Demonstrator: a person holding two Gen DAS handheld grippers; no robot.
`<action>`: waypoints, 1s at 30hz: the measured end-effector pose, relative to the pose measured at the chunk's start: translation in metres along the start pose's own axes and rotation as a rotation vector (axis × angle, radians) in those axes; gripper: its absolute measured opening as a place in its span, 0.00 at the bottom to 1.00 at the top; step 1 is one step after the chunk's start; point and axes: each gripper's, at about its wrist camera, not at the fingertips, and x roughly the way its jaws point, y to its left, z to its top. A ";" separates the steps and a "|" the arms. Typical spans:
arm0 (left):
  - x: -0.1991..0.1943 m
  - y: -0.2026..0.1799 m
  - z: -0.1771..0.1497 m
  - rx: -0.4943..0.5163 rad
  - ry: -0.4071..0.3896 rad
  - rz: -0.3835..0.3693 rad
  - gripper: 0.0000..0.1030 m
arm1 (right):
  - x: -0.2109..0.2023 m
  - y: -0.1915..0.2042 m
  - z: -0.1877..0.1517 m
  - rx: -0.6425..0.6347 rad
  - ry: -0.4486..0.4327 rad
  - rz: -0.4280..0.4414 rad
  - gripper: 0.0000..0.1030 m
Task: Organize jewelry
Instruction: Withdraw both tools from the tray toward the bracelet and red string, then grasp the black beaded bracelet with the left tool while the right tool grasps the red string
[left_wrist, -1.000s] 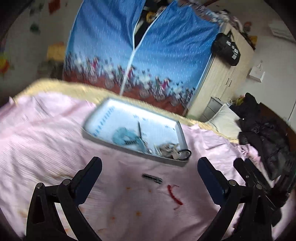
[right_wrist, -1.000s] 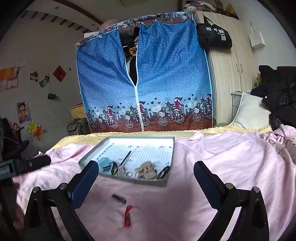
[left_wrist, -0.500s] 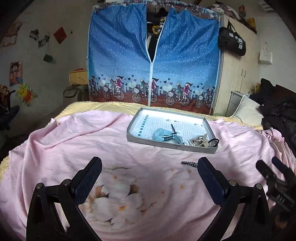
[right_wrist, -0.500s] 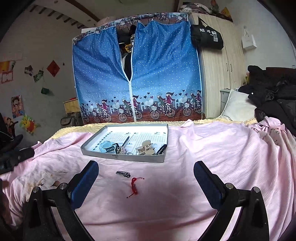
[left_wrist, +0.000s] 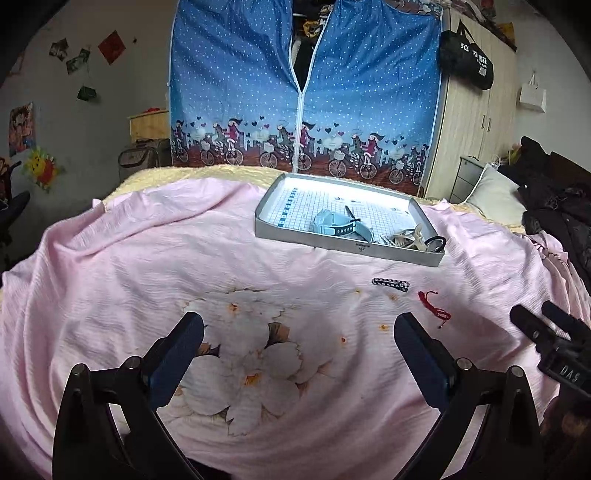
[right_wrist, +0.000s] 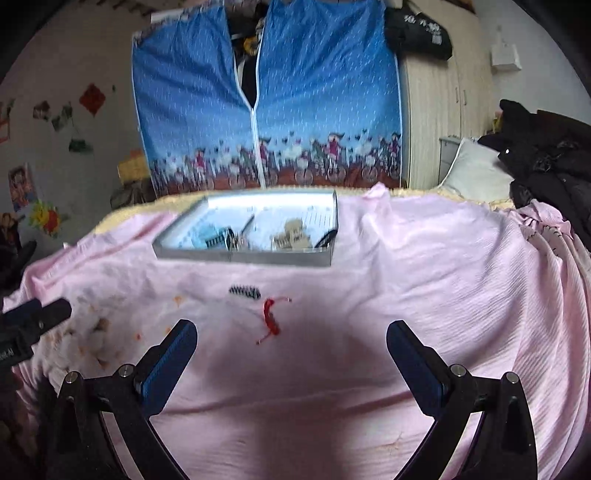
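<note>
A grey tray (left_wrist: 295, 238) (right_wrist: 240, 256) lies on the pink bedsheet, holding a light blue watch (left_wrist: 334, 223), a beige hair claw (left_wrist: 404, 234) and a black ring (left_wrist: 434, 243). In front of it on the sheet lie a black beaded bracelet (left_wrist: 390, 284) (right_wrist: 244, 291) and a red string bracelet (left_wrist: 434, 309) (right_wrist: 270, 317). My left gripper (left_wrist: 299, 354) is open over the flower print, left of both bracelets. My right gripper (right_wrist: 291, 350) is open just short of the red string. Each gripper's tips show at the edge of the other's view.
The pink sheet (left_wrist: 147, 280) covers a bed with a yellow blanket edge behind the tray. Beyond stand a blue fabric wardrobe (left_wrist: 303, 85) and a wooden closet (left_wrist: 476, 122). Dark clothes (right_wrist: 546, 173) and a pillow (right_wrist: 472, 173) lie at the right.
The left gripper has pulled back and levelled, so the tray and bracelets look farther away. The right gripper has moved forward toward the red string. Both stay open.
</note>
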 end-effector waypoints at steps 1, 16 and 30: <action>0.006 0.000 0.002 -0.004 0.019 -0.015 0.98 | 0.005 0.001 -0.001 0.000 0.034 0.010 1.00; 0.108 -0.005 0.036 0.114 0.229 -0.183 0.98 | 0.075 -0.031 -0.009 0.191 0.358 0.183 1.00; 0.205 -0.045 0.053 0.354 0.346 -0.318 0.98 | 0.128 -0.012 0.009 -0.101 0.352 0.201 0.57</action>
